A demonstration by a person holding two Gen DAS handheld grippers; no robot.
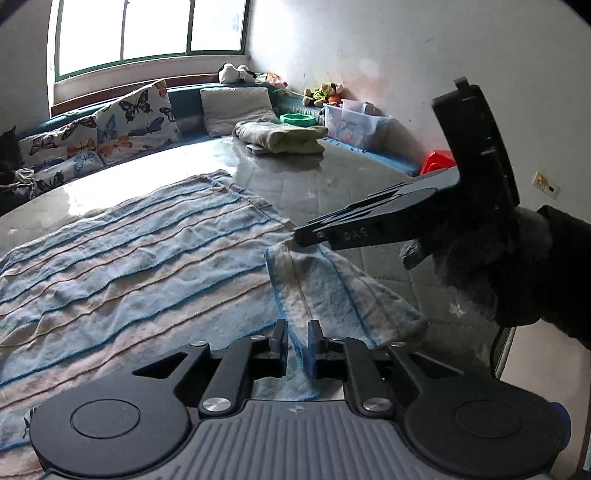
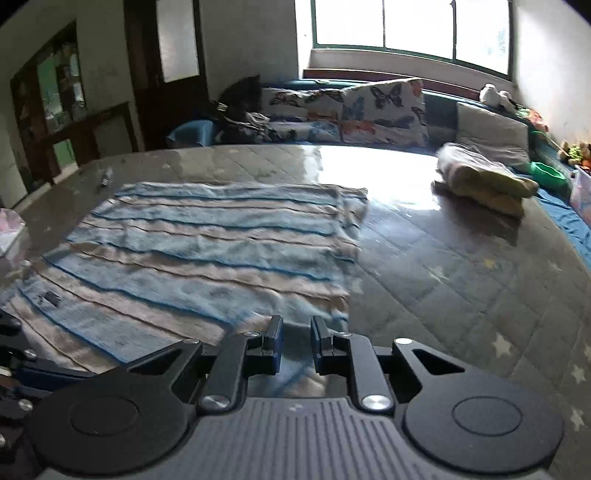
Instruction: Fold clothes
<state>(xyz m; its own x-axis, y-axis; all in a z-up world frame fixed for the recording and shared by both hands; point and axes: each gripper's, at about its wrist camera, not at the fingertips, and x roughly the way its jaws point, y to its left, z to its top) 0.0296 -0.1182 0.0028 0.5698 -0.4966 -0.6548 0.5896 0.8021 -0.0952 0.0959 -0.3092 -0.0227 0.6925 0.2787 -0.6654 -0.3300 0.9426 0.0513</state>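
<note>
Left tool (image 1: 296, 345) pinches striped towel (image 1: 147, 258) edge; right tool (image 1: 301, 236) clamps lifted corner.

Left wrist cam sat low and close over the near right corner of the striped towel (image 1: 122, 258), looking forward along its fingers across the mattress (image 1: 325, 184) toward the window (image 1: 147, 29) at upper left. The right gripper (image 1: 301, 236) entered from frame right. Right wrist cam sat low too, slightly farther back, facing the same window (image 2: 410, 26) at upper right. Both views shared the towel, the butterfly pillows (image 1: 136, 114), the folded blanket (image 1: 284, 136) and the mattress.
</note>
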